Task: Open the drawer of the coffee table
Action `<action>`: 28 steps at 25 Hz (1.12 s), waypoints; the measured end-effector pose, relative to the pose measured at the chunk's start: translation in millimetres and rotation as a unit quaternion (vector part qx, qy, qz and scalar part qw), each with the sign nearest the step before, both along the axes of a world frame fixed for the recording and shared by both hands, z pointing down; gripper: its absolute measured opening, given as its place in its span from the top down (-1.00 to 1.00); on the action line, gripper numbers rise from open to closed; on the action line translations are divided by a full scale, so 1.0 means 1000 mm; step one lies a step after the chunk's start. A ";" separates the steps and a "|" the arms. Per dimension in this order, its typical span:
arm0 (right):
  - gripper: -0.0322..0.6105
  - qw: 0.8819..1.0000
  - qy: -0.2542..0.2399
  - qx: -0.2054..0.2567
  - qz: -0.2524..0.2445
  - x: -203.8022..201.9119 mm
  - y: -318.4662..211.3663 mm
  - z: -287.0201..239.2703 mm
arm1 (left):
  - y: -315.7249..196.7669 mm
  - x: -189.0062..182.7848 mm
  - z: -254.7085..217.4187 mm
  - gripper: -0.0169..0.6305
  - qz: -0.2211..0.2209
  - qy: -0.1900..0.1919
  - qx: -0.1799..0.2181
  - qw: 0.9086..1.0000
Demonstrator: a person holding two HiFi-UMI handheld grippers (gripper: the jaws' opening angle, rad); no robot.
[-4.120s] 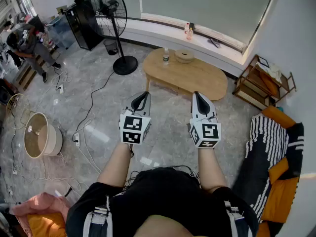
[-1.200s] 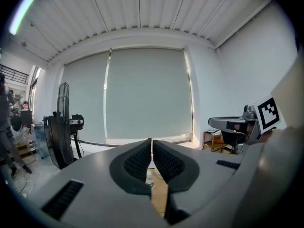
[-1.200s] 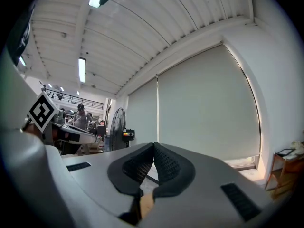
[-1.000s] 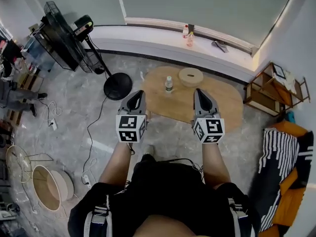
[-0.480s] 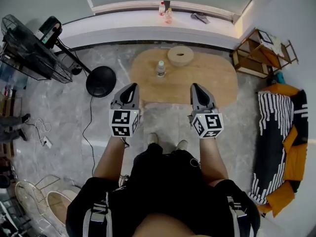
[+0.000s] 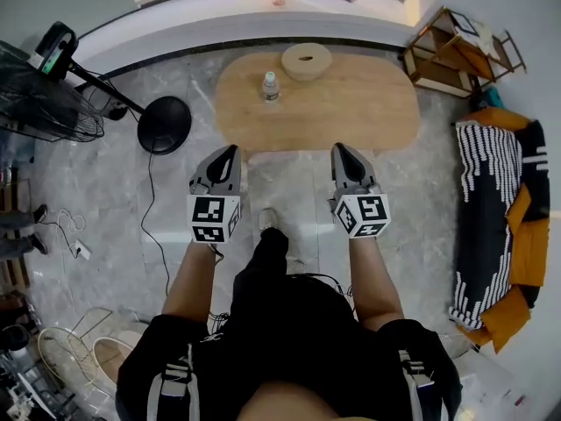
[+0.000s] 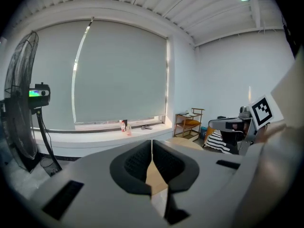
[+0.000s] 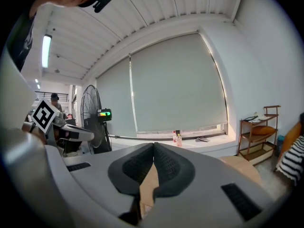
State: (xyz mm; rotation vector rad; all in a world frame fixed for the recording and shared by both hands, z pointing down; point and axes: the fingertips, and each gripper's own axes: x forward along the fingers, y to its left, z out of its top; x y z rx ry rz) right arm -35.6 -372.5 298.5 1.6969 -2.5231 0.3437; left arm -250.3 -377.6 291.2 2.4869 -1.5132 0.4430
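I hold both tools in the middle of the head view, the left gripper (image 6: 229, 152) and the right gripper (image 6: 340, 151), side by side above the grey floor (image 6: 105, 200). Both pairs of jaws are clenched with nothing between them; each gripper view shows the dark pads meeting on one line.

The oval wooden desk (image 6: 359, 103) lies in the upper middle of the frame, just beyond the gripper tips. I cannot see its drawer in any view. I judge it sits under the near edge of the top, hidden from above.

From here several things can go wrong, in my opinion:
- With clenched jaws I cannot take a handle. If I reach in like this, I will only push against the front.
- Because the drawer is hidden, I may aim at the wrong place and strike the edge of the top.
- A bottle (image 6: 270, 86) stands upright on the desk, left of its centre, and a round wooden bowl (image 6: 306, 61) is behind it. A sudden pull could shake the desk and tip the bottle.
- My shoe (image 6: 266, 220) is close before the desk, so an opening drawer may hit my leg.
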 end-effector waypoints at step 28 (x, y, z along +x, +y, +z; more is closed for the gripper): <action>0.85 0.996 -0.090 0.000 0.003 0.060 0.041 0.539 | 0.042 -0.003 0.511 0.86 -0.004 -0.040 0.011 0.999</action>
